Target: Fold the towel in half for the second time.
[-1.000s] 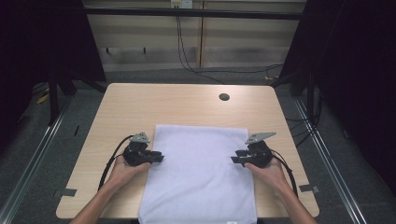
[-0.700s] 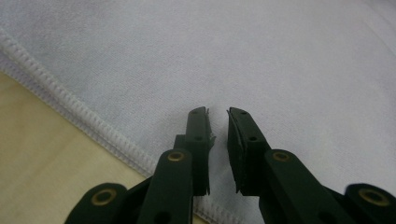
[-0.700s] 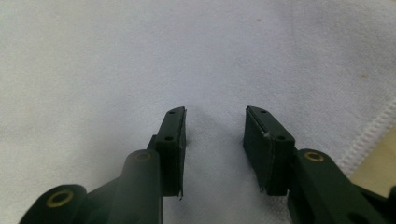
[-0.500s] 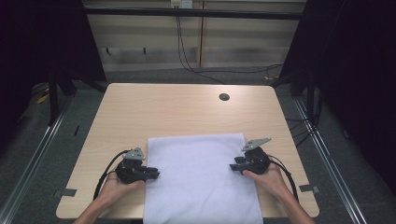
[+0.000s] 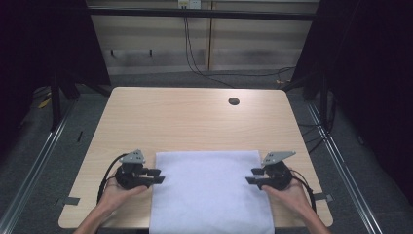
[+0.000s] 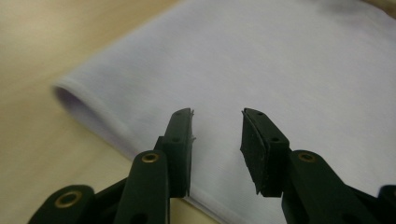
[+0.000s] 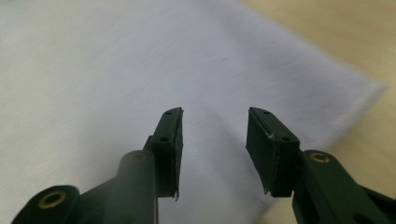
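A white cloth (image 5: 209, 190) lies flat on the wooden table (image 5: 185, 122) and hangs over its near edge. My left gripper (image 5: 158, 176) sits at the cloth's left edge, pointing inward. Its jaws have just been opening and stand apart, and the gap is empty. In the left gripper view the gripper (image 6: 217, 116) hovers over the cloth's hem (image 6: 280, 60). My right gripper (image 5: 251, 176) mirrors it at the right edge, its jaws also just opened wider. From the right gripper view the gripper (image 7: 215, 114) holds nothing and the cloth (image 7: 93, 60) lies below it.
A small round hole (image 5: 234, 101) sits in the tabletop at the far right. Bare wood stretches from the cloth's far edge to the back of the table. Dark floor and metal rails surround the table.
The cloth has slid toward the near edge of the table, and both hands drew back with it. The left jaws have spread apart and the right jaws stand a little wider.
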The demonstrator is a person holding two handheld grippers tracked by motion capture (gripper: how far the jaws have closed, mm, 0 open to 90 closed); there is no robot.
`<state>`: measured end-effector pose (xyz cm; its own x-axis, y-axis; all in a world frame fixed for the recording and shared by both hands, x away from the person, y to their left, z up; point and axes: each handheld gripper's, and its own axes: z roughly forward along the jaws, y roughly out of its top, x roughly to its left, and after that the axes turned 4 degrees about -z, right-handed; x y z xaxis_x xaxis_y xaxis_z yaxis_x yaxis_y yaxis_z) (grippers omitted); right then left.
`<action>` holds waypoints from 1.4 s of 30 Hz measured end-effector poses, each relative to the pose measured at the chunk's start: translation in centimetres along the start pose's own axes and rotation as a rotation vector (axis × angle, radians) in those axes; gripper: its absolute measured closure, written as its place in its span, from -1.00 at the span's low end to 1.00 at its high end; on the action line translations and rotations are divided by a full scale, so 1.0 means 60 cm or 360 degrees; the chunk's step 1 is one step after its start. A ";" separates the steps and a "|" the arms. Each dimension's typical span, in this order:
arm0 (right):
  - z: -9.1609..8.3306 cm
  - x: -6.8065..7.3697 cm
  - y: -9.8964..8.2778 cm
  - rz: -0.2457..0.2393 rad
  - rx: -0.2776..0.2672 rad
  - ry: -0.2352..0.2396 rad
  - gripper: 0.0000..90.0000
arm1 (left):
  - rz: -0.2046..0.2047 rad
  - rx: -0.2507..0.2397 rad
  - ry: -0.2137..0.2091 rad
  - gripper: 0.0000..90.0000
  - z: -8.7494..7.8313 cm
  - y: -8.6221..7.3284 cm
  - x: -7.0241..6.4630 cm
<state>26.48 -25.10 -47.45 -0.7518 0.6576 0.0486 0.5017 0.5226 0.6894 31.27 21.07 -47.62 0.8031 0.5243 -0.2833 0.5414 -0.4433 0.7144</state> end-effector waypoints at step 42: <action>0.024 -0.158 0.053 0.0310 -0.0241 -0.0092 0.93 | -0.0167 -0.0198 0.0061 0.90 0.008 0.077 0.102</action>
<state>35.82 -28.86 -46.75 -0.6192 0.7703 0.1526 0.5616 0.2985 0.7717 38.81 21.90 -46.35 0.7323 0.5915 -0.3376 0.5850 -0.2925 0.7565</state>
